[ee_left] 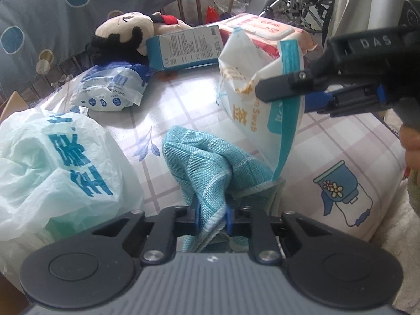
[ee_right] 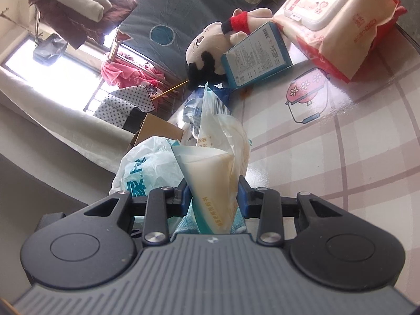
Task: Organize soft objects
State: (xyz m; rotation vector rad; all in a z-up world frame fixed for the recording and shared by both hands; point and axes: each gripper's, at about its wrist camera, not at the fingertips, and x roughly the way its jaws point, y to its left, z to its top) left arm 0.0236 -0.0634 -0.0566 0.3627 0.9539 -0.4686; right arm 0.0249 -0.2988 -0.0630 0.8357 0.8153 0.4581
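Observation:
My left gripper (ee_left: 212,216) is shut on a blue woven cloth (ee_left: 210,162) that bunches up above the table. My right gripper (ee_right: 214,197) is shut on a white and teal cotton swab bag (ee_right: 218,173). In the left wrist view the same bag (ee_left: 260,89) hangs from the right gripper (ee_left: 278,89) just above the cloth. A plush doll (ee_left: 126,34) with black hair lies at the back of the table; it also shows in the right wrist view (ee_right: 207,47).
A white plastic bag (ee_left: 52,162) with blue print sits at the left. A small blue and white packet (ee_left: 110,89), a blue box (ee_left: 183,50) and a pink wet-wipes pack (ee_right: 338,18) lie at the back. The table (ee_right: 354,144) has a checked cover. A cardboard box (ee_right: 155,131) stands beyond the edge.

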